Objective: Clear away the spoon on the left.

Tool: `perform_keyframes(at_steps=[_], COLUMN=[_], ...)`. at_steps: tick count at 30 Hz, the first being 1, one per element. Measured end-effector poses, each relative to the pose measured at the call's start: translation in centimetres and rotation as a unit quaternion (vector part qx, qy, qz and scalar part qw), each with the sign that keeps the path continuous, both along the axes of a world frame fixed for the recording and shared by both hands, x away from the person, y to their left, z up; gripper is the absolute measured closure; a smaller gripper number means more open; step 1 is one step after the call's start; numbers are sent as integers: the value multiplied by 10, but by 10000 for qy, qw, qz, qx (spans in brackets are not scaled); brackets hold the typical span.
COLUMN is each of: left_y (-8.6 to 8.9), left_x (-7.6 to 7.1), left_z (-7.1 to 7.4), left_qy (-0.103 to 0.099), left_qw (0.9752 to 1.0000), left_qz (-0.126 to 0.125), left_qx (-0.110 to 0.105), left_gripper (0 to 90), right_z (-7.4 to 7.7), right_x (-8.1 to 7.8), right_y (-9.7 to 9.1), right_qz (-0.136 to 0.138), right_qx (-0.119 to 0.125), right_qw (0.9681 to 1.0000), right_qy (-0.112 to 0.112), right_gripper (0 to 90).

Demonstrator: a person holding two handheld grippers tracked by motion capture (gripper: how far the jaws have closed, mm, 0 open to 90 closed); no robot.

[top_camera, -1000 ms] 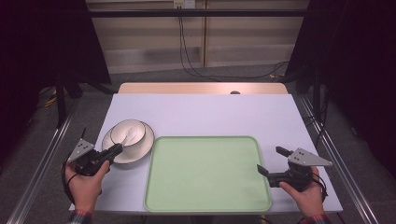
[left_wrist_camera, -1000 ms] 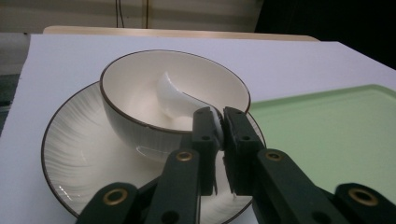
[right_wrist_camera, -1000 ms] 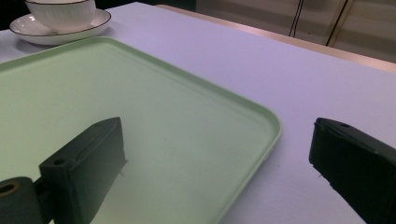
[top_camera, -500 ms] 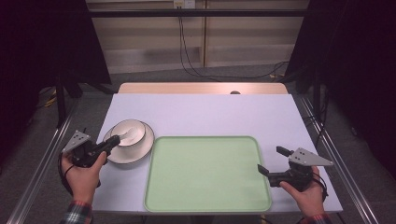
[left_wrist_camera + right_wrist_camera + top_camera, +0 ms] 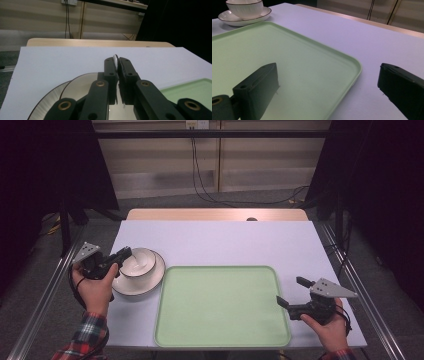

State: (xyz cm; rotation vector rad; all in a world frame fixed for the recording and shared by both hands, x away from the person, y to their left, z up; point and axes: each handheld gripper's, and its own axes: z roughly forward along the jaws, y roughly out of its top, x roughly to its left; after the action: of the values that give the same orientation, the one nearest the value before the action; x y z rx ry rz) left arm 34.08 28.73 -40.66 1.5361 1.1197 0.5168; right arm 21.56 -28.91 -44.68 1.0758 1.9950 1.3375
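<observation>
- Left tool (image 5: 125, 254) is clenched on the near rim of the white bowl (image 5: 138, 261) — the rim edge pokes up between its closed jaws in the left gripper view.
- The bowl sits mouth-up on its saucer (image 5: 145, 279), directly ahead of the tool's tips; round, no long axis.
- Left hand (image 5: 94, 286) comes in low, tool angled forward and toward the green tray (image 5: 222, 307).
- Right tool (image 5: 290, 292) — released, jaws wide over the tray's right edge, on the worktop (image 5: 240, 242).
</observation>
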Motion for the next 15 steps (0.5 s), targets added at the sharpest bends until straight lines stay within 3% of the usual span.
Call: perform_keyframes(at_steps=[7,15], left_y=[-2,-7], left_x=[11,20], left_z=[-5,-7], left_qy=[-82,-148], left_qw=[9996,9991], left_qz=[109,261], left_qx=[-251,-297], left_gripper=[855,856], right_z=[0,-1], right_x=[0,0], right_y=[-2,-2], right_qz=[-44,-19], right_qx=[37,36], right_qw=[10000,10000], right_qy=[-11,1], right_gripper=[29,29])
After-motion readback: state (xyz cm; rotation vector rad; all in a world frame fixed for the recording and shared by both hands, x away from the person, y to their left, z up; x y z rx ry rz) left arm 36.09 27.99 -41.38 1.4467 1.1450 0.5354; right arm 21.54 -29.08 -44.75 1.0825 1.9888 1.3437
